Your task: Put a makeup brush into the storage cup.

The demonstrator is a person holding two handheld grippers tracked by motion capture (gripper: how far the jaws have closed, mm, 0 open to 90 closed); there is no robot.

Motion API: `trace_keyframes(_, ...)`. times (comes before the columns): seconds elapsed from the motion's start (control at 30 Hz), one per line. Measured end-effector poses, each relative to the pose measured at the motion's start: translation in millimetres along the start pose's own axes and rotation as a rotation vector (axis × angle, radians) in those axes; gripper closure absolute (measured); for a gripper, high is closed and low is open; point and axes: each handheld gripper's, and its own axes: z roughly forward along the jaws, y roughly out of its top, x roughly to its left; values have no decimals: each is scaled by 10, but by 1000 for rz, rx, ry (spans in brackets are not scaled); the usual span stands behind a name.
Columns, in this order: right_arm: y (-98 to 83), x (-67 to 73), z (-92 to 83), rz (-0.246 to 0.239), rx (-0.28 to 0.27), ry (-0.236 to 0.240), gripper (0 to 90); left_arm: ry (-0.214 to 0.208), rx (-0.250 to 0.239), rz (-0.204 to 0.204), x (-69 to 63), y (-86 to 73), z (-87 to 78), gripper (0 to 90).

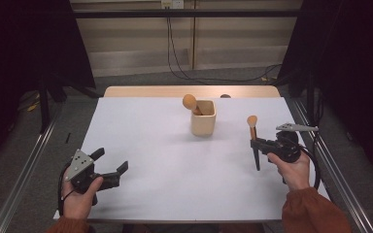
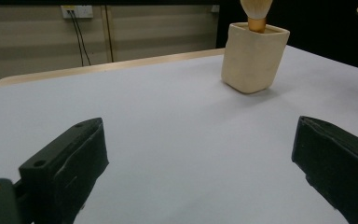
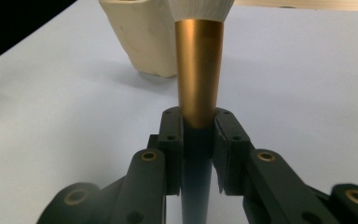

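- The left gripper [image 1: 110, 165] lies low on the white table [image 1: 165, 165], nearer than the cup and well off to its left; its jaws stand wide apart with bare table between them.
- The right gripper [image 1: 255, 143] sits nearer than the cup, to its right, and its jaws are clamped on a brush [image 1: 254, 141].
- In the right gripper view the pads [image 3: 173, 140] pinch the brush [image 3: 198, 84] just where its gold ferrule meets the dark handle.
- That brush stands nearly upright, pale bristles on top, dark handle pointing down toward the table; it is near the cup but apart from it.
- The cup [image 1: 203, 118] is cream, square-sided and upright, out past both grippers toward the far side of the table.
- In the cup stands a second brush [image 1: 191, 102], bristles up, leaning toward the cup's left rim; the left gripper view shows its gold ferrule rising from the cup [image 2: 254, 58].
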Motion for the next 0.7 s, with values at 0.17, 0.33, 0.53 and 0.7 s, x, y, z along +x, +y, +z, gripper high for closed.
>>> trace_keyframes(0.17,-39,1,-11,-11,-63,3,755,-2,2,1,0,-1,-1,33)
trace_keyframes(0.33,-64,-6,-31,-17,-132,7,754,-1,2,1,-1,-1,-3,33)
trace_keyframes(0.53,-77,21,-46,-56,-220,4,754,-3,1,3,-2,0,-1,33)
trace_keyframes(0.7,-57,63,-53,-82,-266,22,754,-2,-1,4,-6,1,-8,33)
